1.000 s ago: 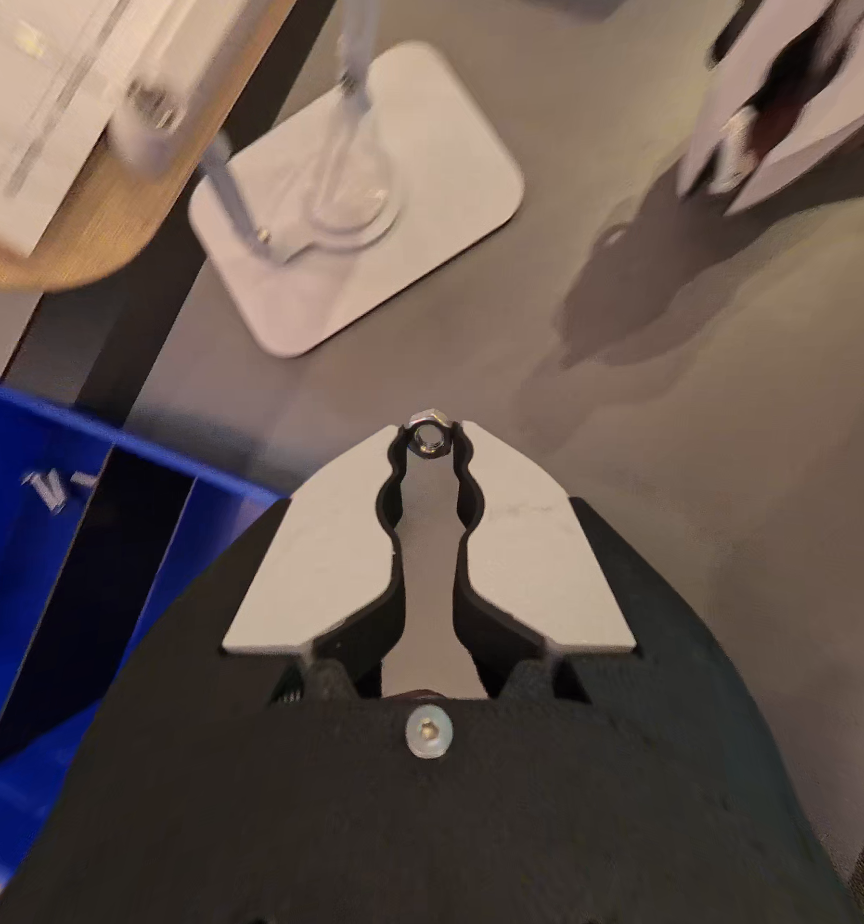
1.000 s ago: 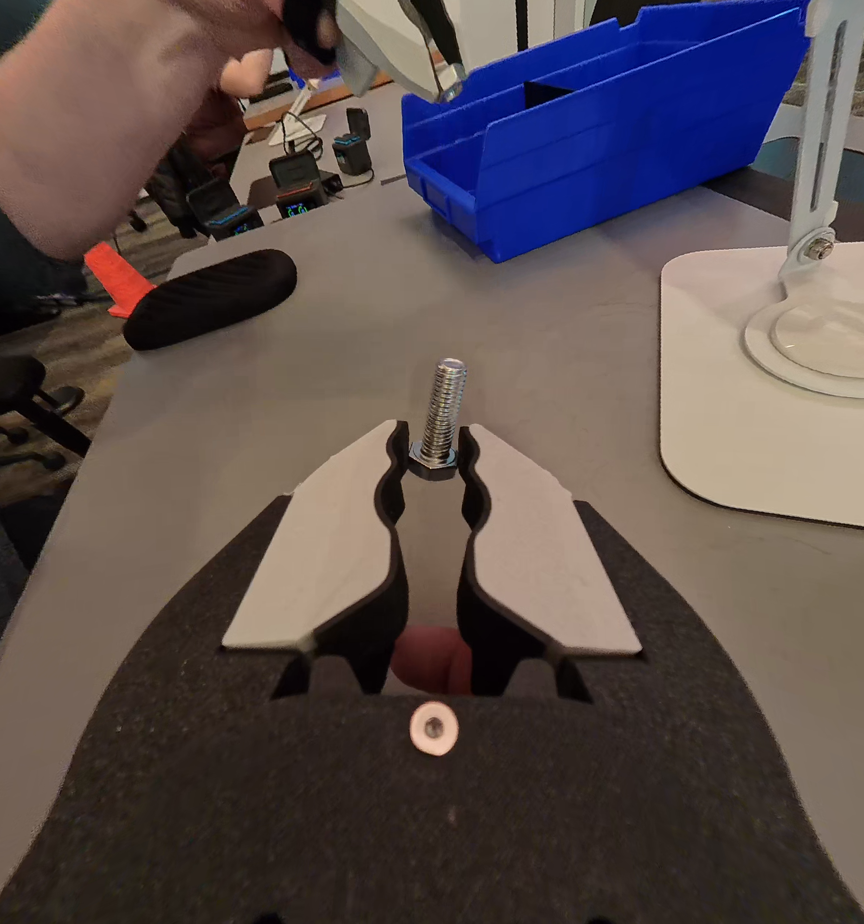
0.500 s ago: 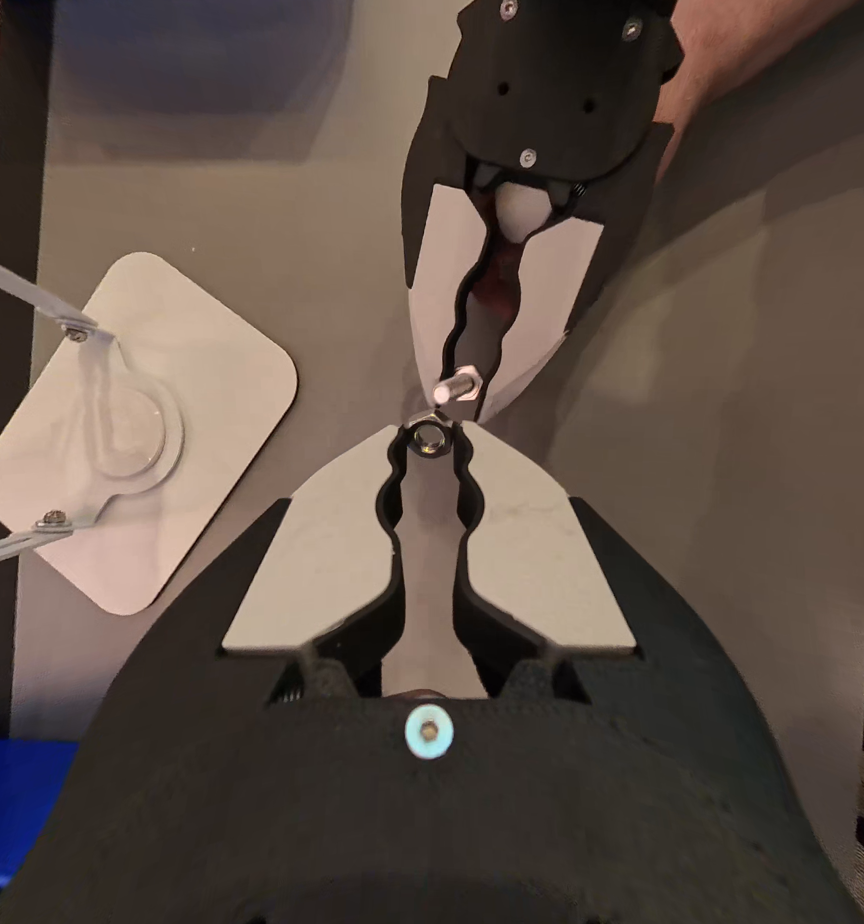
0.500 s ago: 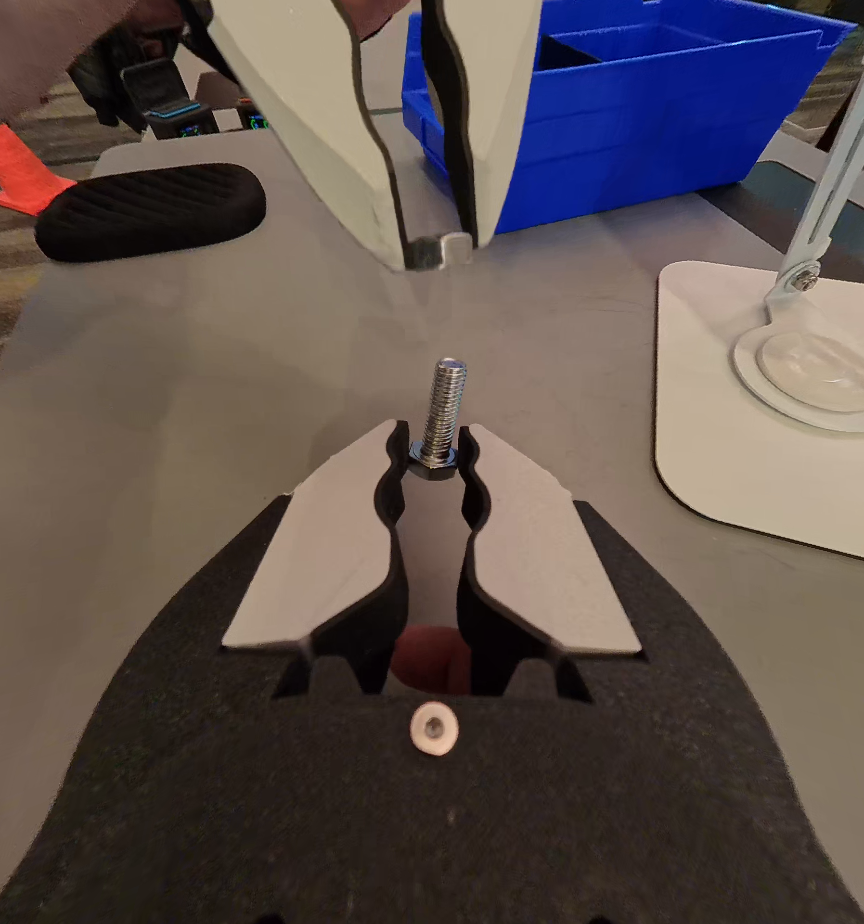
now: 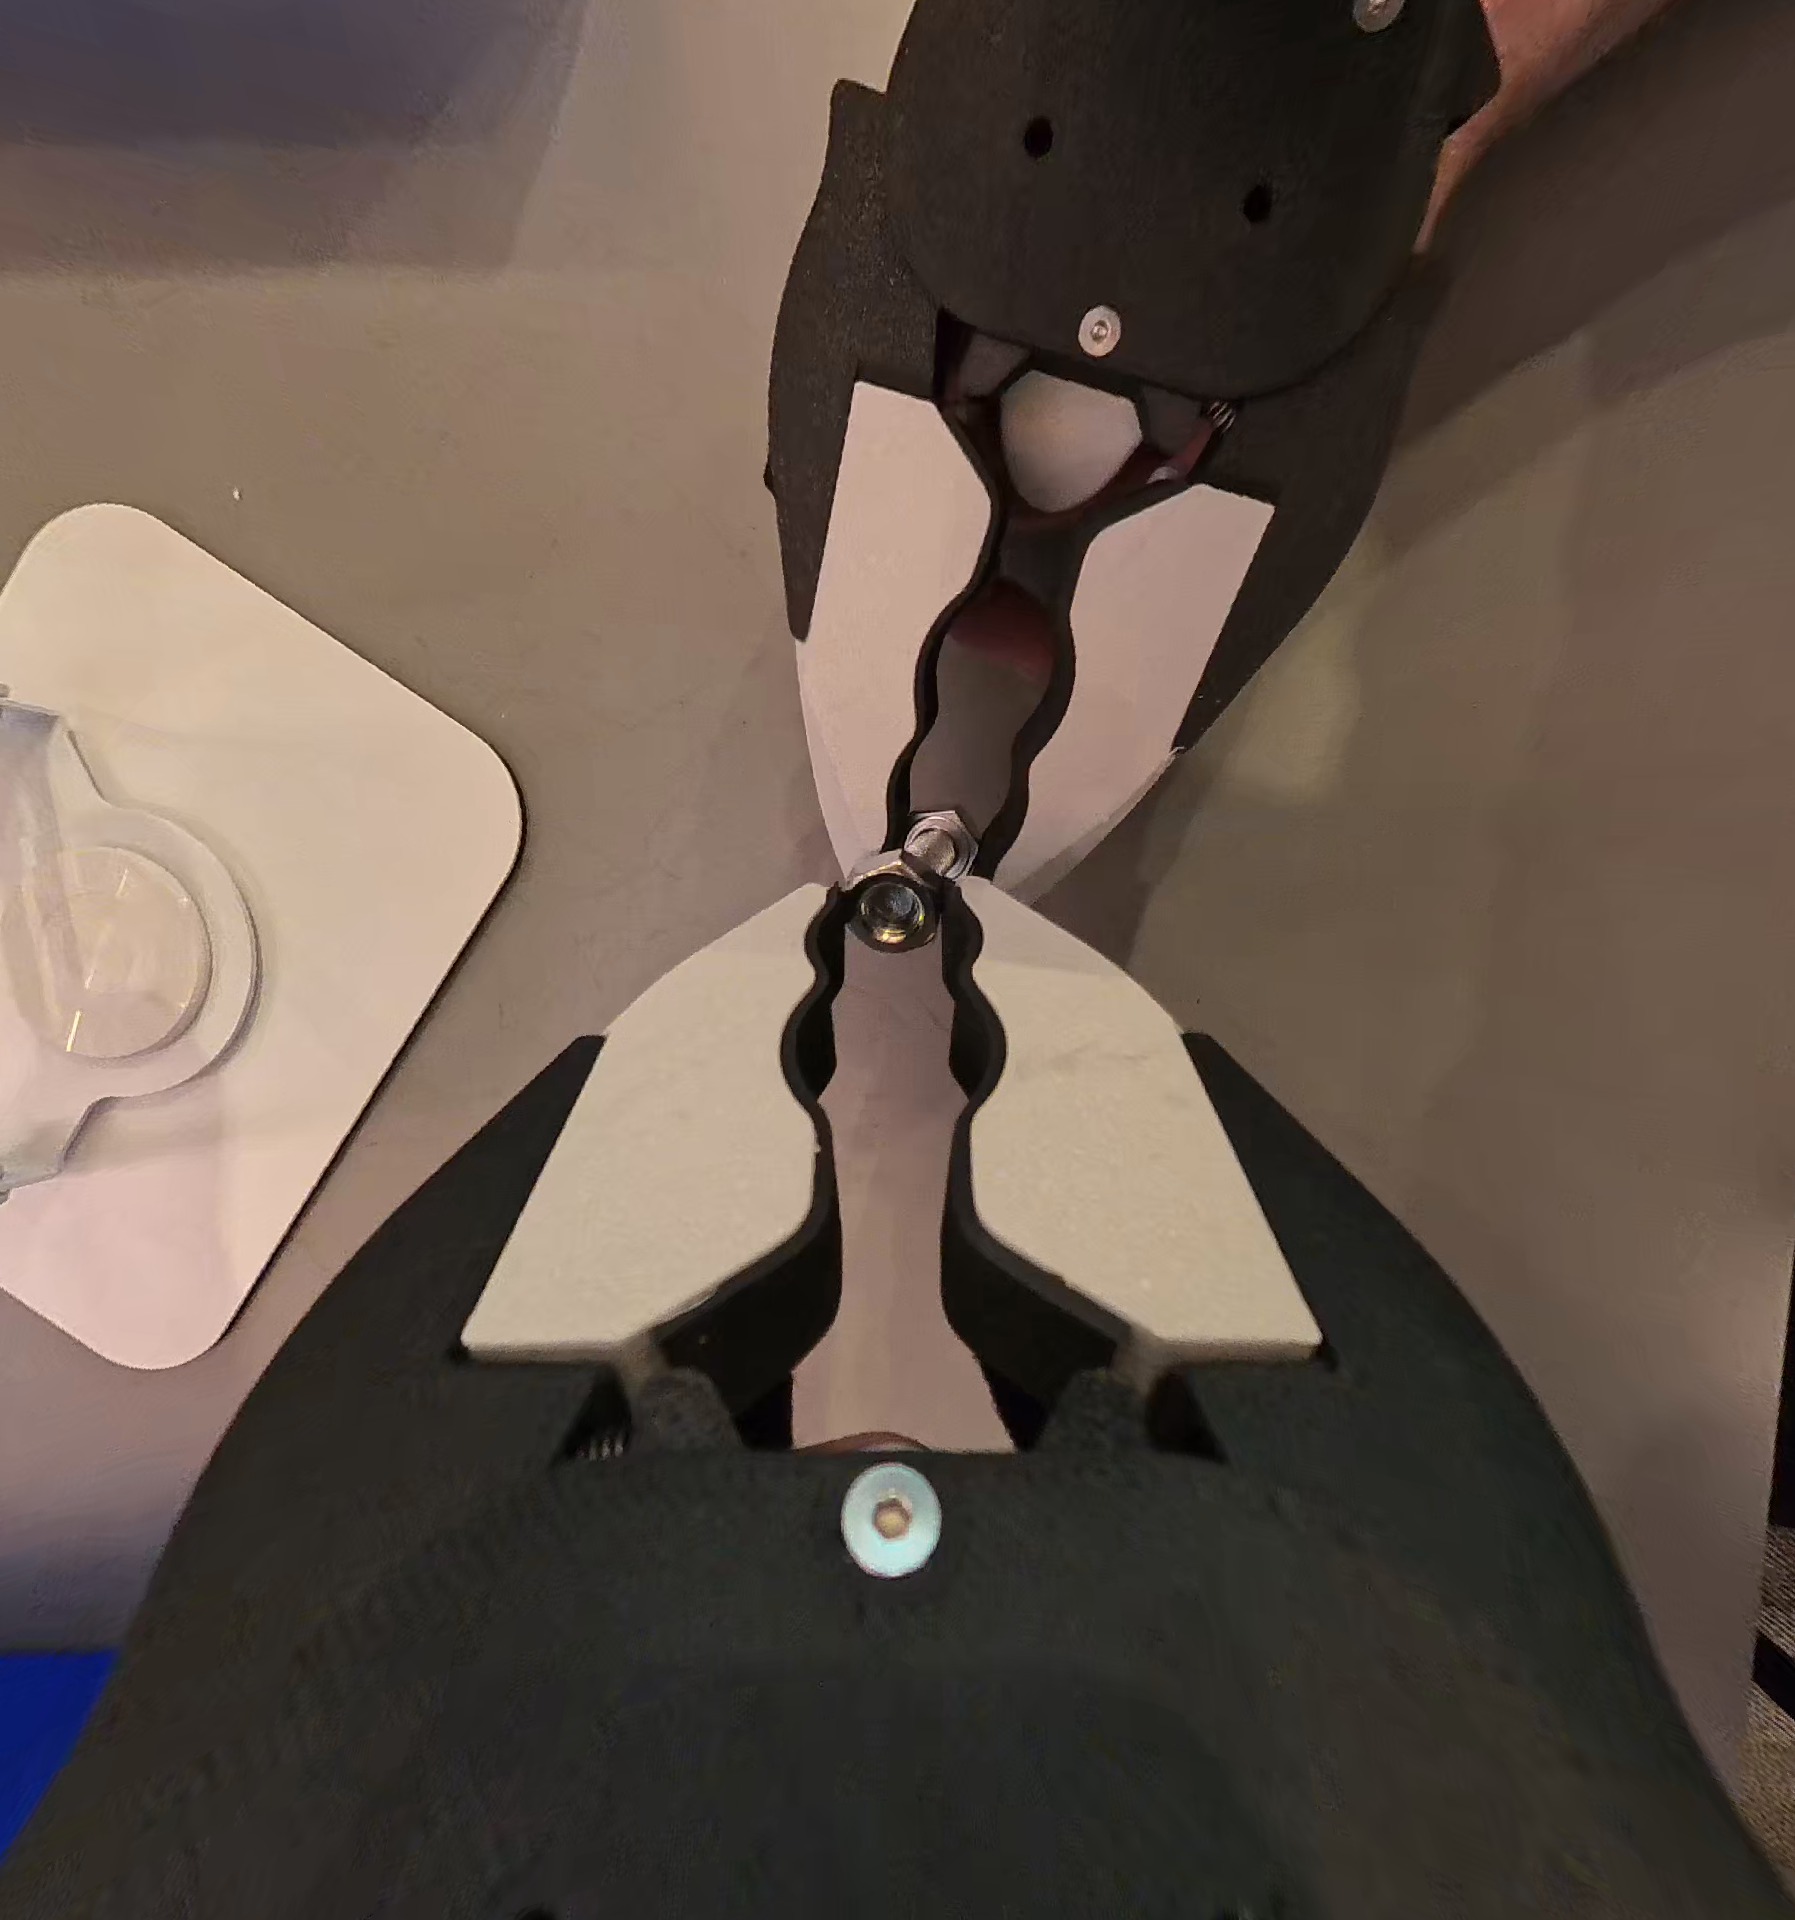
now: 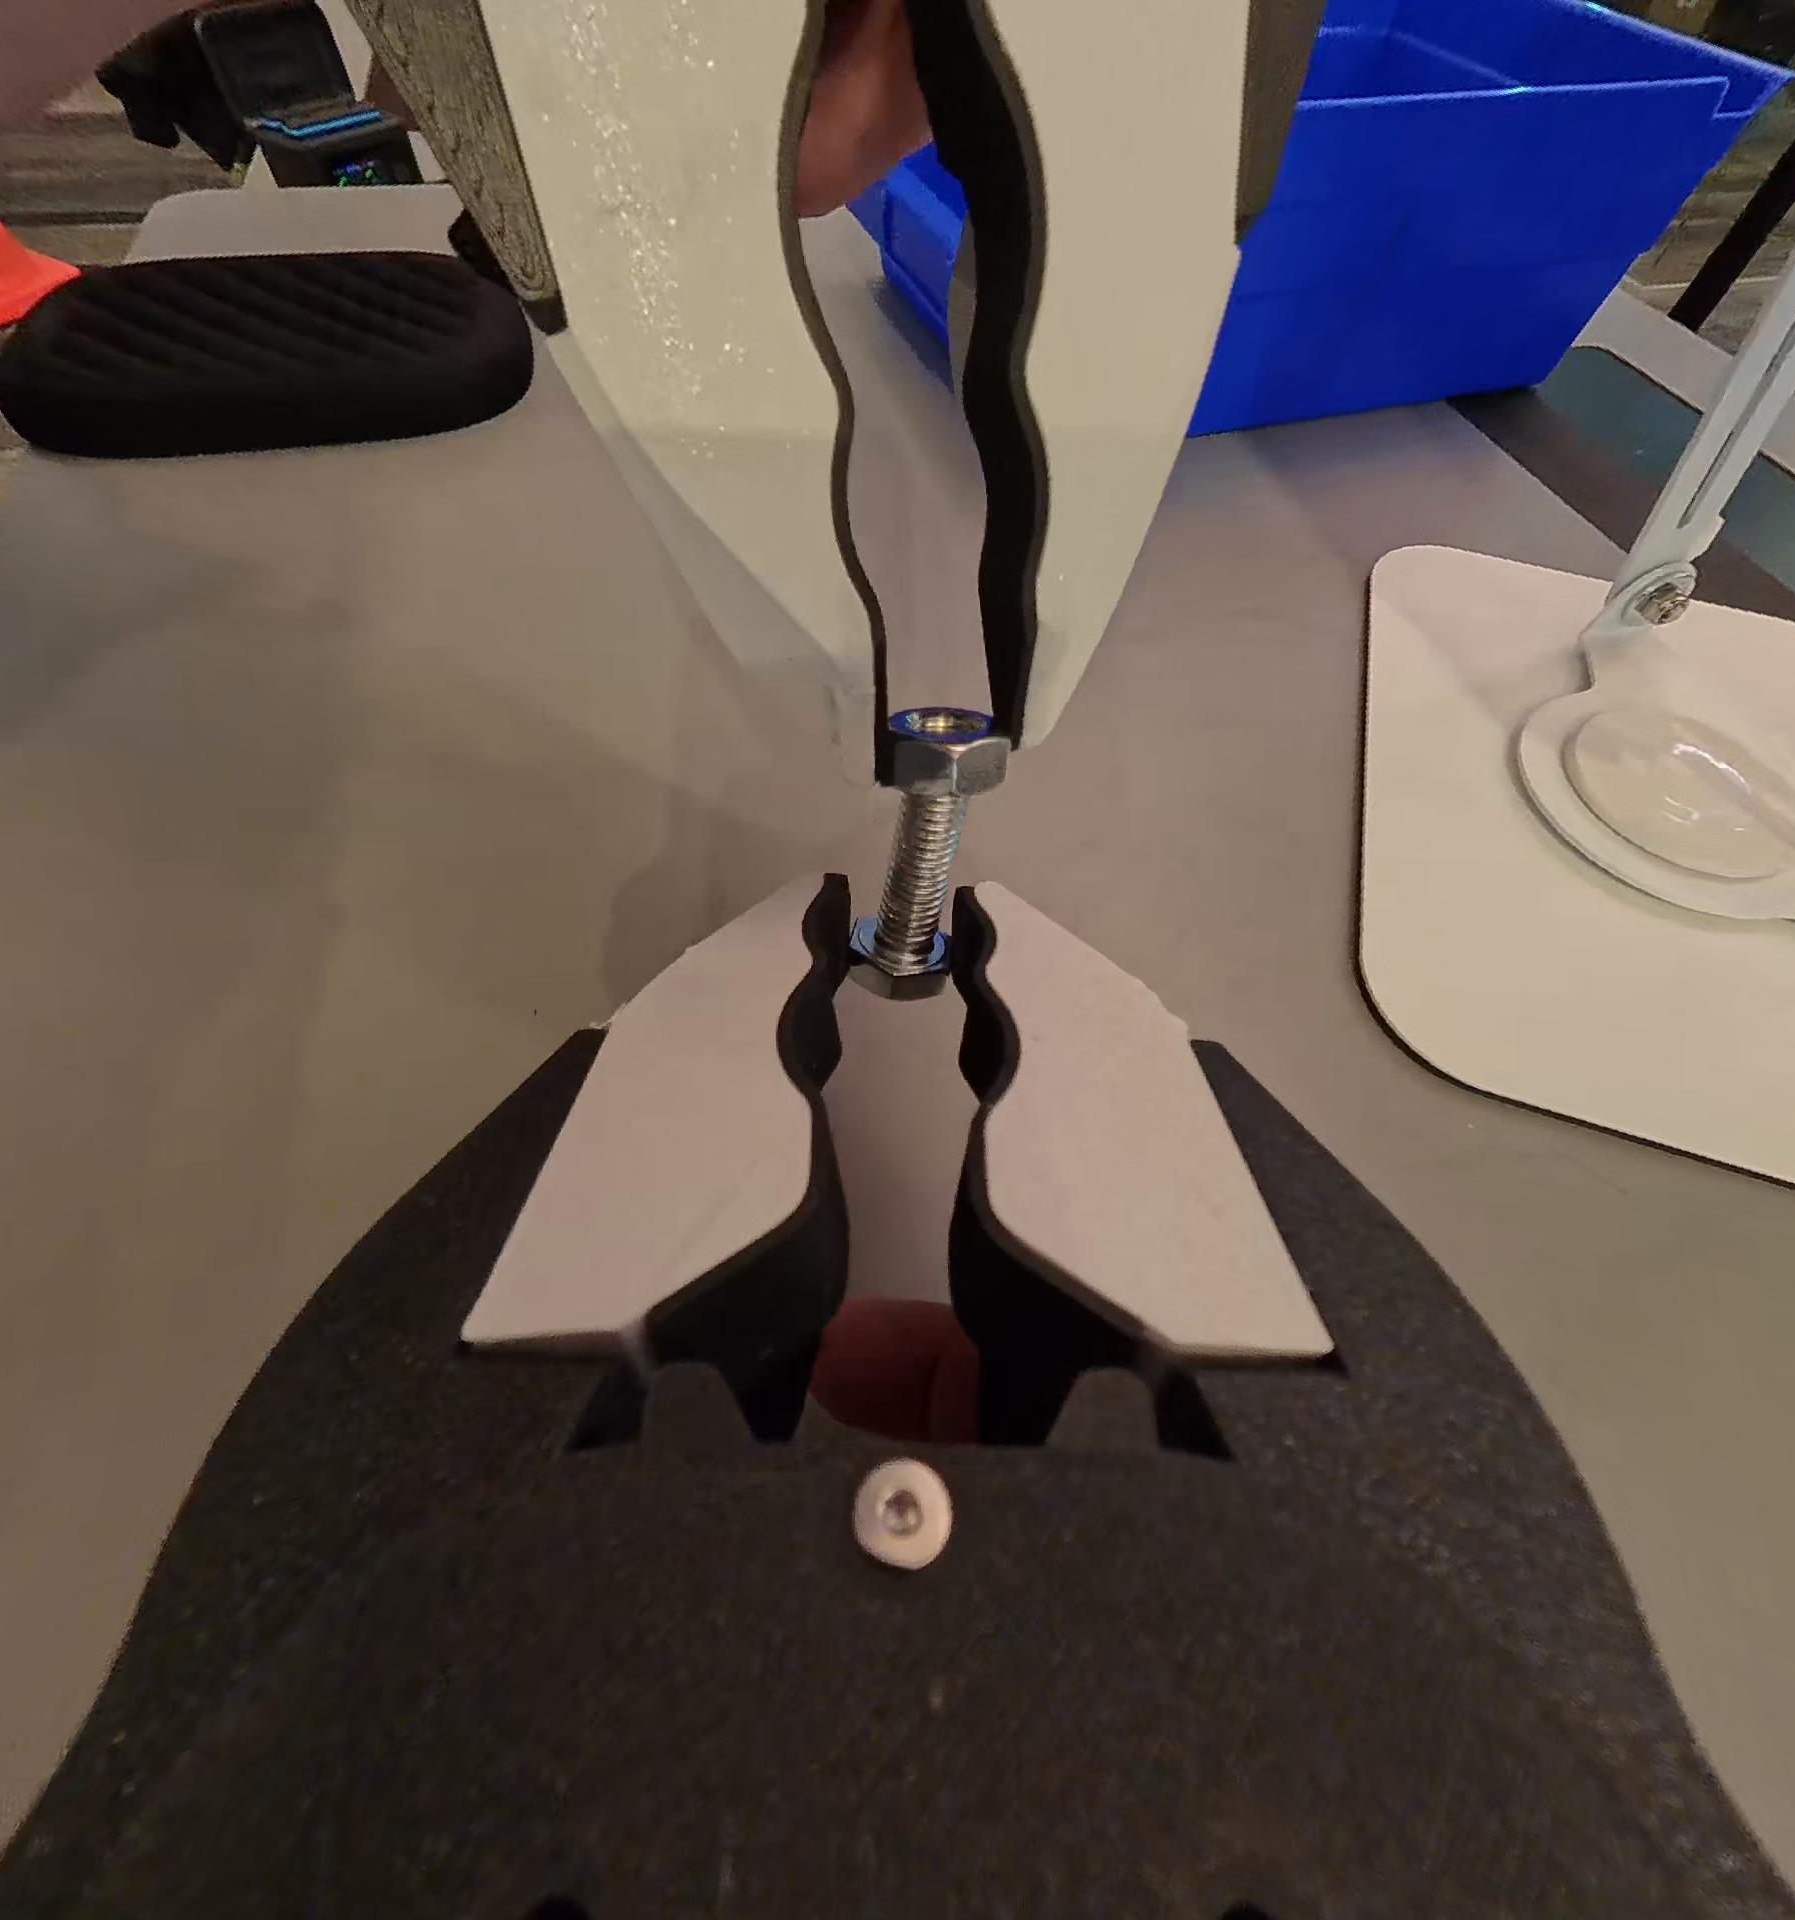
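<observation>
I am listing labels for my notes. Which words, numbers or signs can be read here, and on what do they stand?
None can be read.
A black device at the back has glowing marks, too small and blurred to read.
The blue bin, nut and bolt show no writing.

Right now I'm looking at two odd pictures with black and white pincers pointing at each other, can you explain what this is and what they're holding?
These are two hand-held pincer tools, one in each of a person's hands, each with a camera looking along its two fingers. One picture is from the left tool, looking down; it pinches a metal nut. The other is from the right tool, which pinches the head of a bolt that points up. The nut sits on the bolt's tip. Below is a grey table with a blue bin, a white stand base and a black pad.
</observation>
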`<action>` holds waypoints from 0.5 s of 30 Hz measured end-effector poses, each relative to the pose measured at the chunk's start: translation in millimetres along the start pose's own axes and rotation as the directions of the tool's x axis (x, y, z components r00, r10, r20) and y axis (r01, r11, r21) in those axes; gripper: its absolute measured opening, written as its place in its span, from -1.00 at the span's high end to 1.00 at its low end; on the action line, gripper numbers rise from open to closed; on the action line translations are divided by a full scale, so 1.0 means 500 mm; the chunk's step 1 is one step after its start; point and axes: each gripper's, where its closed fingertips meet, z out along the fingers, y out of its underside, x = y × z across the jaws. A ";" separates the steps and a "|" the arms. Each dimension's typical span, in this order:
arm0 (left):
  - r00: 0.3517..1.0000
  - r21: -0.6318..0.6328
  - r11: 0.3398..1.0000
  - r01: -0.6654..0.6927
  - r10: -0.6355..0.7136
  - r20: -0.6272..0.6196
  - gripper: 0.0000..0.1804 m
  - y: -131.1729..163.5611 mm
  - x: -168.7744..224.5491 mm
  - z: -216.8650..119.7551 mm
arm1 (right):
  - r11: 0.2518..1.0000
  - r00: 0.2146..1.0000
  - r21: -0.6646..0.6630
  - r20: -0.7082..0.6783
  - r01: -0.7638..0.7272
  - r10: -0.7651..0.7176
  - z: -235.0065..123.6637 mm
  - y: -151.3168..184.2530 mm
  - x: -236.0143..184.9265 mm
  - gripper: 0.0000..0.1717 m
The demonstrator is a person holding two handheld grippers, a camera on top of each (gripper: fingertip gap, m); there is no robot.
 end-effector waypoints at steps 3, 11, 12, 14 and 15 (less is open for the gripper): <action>1.000 -0.011 1.000 -0.003 0.003 -0.009 0.81 0.001 0.001 0.000 | 1.000 1.000 -0.002 0.008 -0.001 0.001 0.000 0.000 -0.002 0.78; 0.995 -0.062 0.993 -0.099 0.097 -0.030 0.81 0.007 0.009 0.001 | 1.000 0.999 -0.011 0.034 0.011 -0.011 0.002 0.003 -0.010 0.78; 0.994 -0.068 0.992 -0.110 0.108 -0.034 0.81 0.008 0.008 0.001 | 1.000 0.999 -0.011 0.037 0.009 -0.009 0.001 0.003 -0.010 0.78; 0.987 -0.078 0.985 -0.156 0.153 -0.042 0.81 0.008 0.012 -0.001 | 1.000 0.999 -0.008 0.052 0.009 -0.009 0.001 0.002 -0.013 0.78; 0.981 -0.087 0.978 -0.189 0.185 -0.049 0.81 0.010 0.015 -0.001 | 1.000 0.998 -0.007 0.061 0.014 -0.013 0.000 0.002 -0.016 0.78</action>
